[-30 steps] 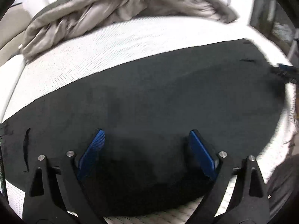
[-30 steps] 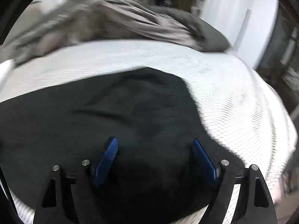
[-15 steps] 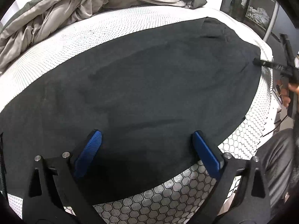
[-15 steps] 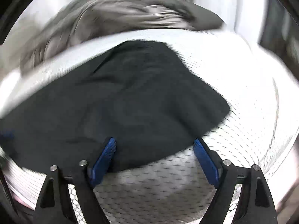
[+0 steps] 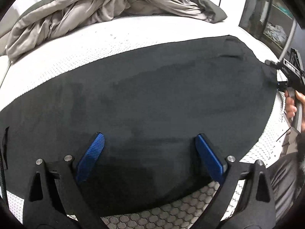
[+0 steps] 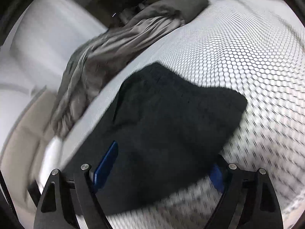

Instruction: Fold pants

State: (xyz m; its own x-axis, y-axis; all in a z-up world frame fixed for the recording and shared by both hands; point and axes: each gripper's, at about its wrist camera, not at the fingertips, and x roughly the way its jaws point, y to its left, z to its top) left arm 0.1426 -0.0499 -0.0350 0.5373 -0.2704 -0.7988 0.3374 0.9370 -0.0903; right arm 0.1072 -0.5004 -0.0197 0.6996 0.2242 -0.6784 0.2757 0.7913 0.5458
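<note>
Since a second ago the right claw (image 6: 160, 164) has swung and rolled toward the end of the pants (image 5: 152, 103) at 3 o'clock, where it gapes wide with dark cloth between its pads, unpinched. The left claw (image 5: 150, 160) hangs open over the near hem. Spread flat on the bed (image 5: 118, 43), the pants look soft, light and limp; doubled edges and corners offer the surest hold. At 12 o'clock lies a rumpled duvet (image 5: 106, 5).

A white bed (image 5: 99, 43) cover printed with a fine black honeycomb pattern fills most of both views. A crumpled grey-brown duvet (image 5: 99, 5) lies heaped along its far side, one corner trailing toward the edge. Beyond the bed's right side stands a shelf unit (image 5: 274, 26) holding pale folded cloth.
</note>
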